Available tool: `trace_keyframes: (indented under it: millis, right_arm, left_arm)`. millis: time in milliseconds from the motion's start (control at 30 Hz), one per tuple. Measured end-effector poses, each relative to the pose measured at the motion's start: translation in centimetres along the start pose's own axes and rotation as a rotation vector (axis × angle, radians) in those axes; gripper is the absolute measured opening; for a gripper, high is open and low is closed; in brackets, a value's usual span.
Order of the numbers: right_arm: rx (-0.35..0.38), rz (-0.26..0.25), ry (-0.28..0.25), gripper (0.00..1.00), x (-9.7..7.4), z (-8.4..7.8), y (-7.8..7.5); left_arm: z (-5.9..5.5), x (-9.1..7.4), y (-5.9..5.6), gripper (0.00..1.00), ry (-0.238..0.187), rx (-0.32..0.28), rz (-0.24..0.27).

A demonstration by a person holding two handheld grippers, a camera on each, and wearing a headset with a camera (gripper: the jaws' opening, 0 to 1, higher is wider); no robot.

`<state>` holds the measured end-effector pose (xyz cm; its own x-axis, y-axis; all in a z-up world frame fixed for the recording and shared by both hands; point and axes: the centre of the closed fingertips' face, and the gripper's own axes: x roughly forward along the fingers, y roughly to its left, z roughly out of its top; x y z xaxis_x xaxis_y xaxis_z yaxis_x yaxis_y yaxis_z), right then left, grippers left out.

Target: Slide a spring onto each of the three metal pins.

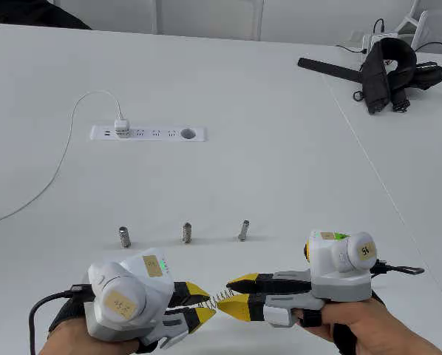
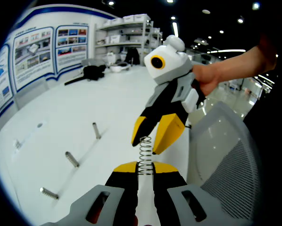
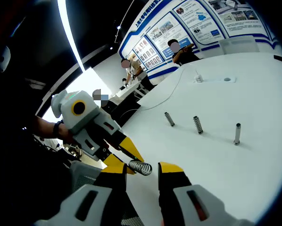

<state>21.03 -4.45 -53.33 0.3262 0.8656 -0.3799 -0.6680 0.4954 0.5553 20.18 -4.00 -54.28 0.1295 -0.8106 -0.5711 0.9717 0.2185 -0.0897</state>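
Observation:
Three metal pins stand in a row on the white table. The left pin [image 1: 124, 237] and the middle pin [image 1: 187, 233] each carry a spring. The right pin [image 1: 243, 230] [image 3: 237, 133] [image 2: 96, 130] is bare. Near the table's front edge my left gripper [image 1: 205, 302] [image 2: 145, 168] is shut on one end of a loose spring [image 1: 219, 297] [image 2: 144, 153] [image 3: 140, 167], held level above the table. My right gripper [image 1: 234, 293] [image 3: 143, 168] faces it, open, with its yellow fingertips either side of the spring's free end.
A white power strip [image 1: 147, 133] with a plugged charger and cable lies beyond the pins. A black strapped device [image 1: 387, 70] rests at the far right. A grey mesh chair [image 2: 226, 155] stands beside the table. People stand in the background of the right gripper view.

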Motion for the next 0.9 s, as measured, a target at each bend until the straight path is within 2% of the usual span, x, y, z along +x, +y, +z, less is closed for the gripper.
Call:
trace_keyframes:
  millis: [267,500,633,900]
  right_arm:
    - [0.0,0.03,0.014,0.19,-0.1,-0.1,0.5]
    - [-0.009,0.054,0.044,0.16,-0.3,-0.3,0.8]
    - [-0.02,0.08,0.056,0.13,-0.5,0.1,1.3]
    - [-0.072,0.088,0.091,0.12,-0.5,1.1,1.8]
  left_arm:
    - [0.4,-0.1,-0.4,0.1,-0.01,0.009,-0.013]
    - [0.5,-0.1,-0.7,0.1,-0.013,0.019,-0.028]
    - [0.5,0.0,-0.8,0.1,-0.011,0.026,-0.035]
    - [1.1,-0.1,-0.7,0.1,-0.022,0.031,-0.037]
